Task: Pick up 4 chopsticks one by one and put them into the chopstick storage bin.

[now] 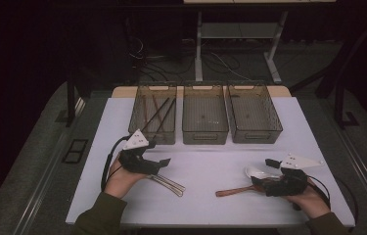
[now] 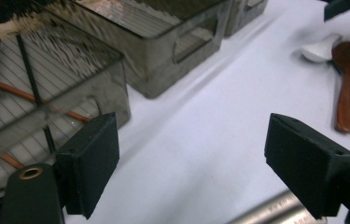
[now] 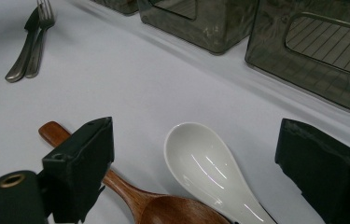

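Sorting is looking partly done: chopsticks (image 1: 157, 113) are lying in the far-left bin (image 1: 154, 113); the other two bins are looking empty. My left claw (image 1: 160, 162) is hanging open over the forks (image 1: 169, 183), my right claw (image 3: 196, 163) open around the white spoon (image 3: 210, 168) and wooden spoon (image 3: 163, 205). Fork handles are half hidden.

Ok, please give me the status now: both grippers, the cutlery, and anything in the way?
Left gripper open, metal cutlery beneath it. Right gripper open over white spoon and wooden spoon. Chopsticks in left bin. Nothing in the way.
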`<action>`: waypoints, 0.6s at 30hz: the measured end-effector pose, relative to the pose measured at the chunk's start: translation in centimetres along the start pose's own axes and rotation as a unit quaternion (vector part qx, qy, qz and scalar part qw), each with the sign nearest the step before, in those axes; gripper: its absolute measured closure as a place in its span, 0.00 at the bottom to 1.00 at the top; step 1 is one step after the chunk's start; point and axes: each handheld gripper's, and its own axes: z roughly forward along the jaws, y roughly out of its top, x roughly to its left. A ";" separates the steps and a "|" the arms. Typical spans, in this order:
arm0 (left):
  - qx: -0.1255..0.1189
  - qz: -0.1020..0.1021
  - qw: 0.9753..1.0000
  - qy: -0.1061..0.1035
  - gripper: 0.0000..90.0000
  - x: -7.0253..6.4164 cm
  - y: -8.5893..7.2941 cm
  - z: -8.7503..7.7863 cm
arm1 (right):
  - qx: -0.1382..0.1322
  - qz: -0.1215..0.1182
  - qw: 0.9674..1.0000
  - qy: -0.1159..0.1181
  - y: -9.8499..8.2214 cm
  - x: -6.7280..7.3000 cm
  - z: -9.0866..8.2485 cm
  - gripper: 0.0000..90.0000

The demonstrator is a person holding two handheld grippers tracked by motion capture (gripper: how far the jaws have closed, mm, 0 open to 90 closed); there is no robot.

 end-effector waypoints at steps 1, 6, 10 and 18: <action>0.001 0.000 1.000 -0.002 0.18 -0.1 -0.2 0.0 | 0.000 0.000 1.000 0.000 0.0 0.0 0.0 0.13; -0.001 0.000 1.000 -0.005 0.16 -0.5 -1.2 -0.4 | 0.001 0.000 1.000 0.001 0.0 0.0 0.0 0.13; -0.001 0.002 1.000 -0.010 0.14 -0.8 -2.0 -0.5 | 0.003 0.001 1.000 0.001 0.0 0.0 0.0 0.13; 0.002 0.007 1.000 -0.018 0.04 -1.6 -3.2 -0.7 | 0.017 -0.005 1.000 -0.001 0.6 0.0 -0.4 0.13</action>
